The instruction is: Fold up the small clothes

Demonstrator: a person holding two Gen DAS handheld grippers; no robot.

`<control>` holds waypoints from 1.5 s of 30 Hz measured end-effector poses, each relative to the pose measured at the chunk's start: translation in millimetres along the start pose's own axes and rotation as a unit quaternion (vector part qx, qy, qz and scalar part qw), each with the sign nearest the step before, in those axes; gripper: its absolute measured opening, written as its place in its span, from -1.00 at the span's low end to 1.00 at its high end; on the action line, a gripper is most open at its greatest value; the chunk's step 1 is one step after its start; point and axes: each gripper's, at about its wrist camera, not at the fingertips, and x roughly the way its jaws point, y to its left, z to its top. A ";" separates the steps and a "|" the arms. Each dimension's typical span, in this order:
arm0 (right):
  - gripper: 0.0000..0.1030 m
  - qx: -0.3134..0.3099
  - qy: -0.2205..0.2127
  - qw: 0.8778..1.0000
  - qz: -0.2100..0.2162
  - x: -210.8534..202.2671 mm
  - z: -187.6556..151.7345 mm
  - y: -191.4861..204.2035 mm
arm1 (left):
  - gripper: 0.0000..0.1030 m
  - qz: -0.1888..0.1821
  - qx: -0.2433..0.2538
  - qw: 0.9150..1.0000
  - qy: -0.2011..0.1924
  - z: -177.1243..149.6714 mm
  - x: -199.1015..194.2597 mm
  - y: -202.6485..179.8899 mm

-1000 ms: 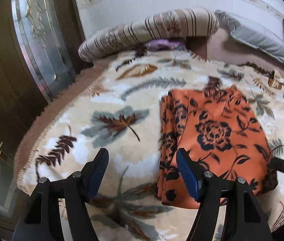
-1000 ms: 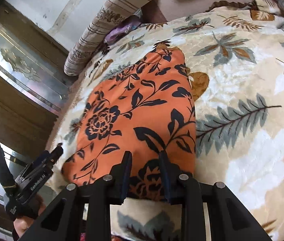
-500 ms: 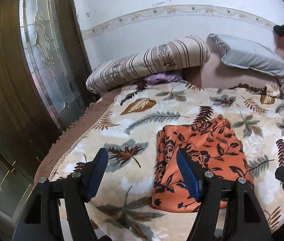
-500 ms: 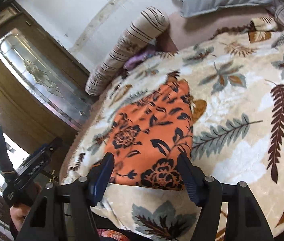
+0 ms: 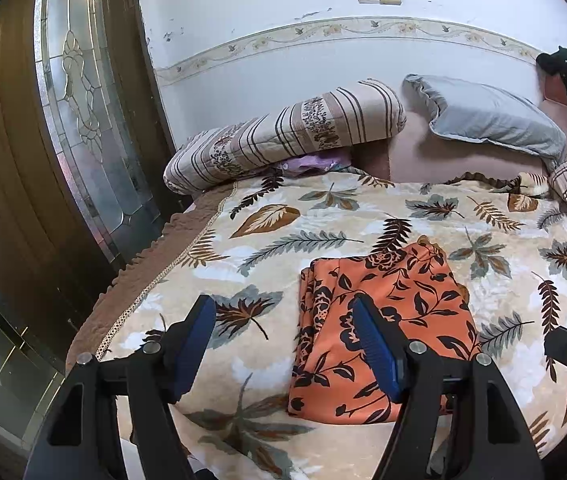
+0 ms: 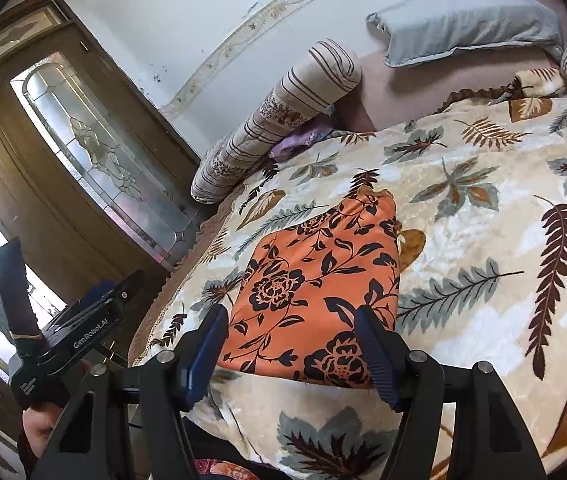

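The folded garment lay on the bed, just ahead of the left hand-held gripper and toward its right finger. From the right hand-held gripper it lay straight ahead, between the fingers and beyond them. Farther ahead a rolled bolster lay at the head of the bed, a pillow to its right. A door stood left of the bed.

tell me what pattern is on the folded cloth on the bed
Orange with black flowers and leafy vines on the folded cloth; it shows best in the right wrist view.
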 end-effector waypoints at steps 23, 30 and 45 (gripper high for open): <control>0.34 -0.012 0.021 1.000 -0.008 16.9 -9.1 15.1 | 0.39 0.000 -0.017 1.000 0.019 -9.5 20.6 17.8; 0.34 -0.015 0.018 1.000 -0.006 16.3 -8.7 19.0 | 0.39 -0.002 -0.018 1.000 0.023 -11.3 25.3 19.2; 0.34 -0.008 0.033 0.999 -0.009 26.4 -11.8 15.8 | 0.39 -0.001 -0.018 0.999 0.038 -17.0 37.0 21.0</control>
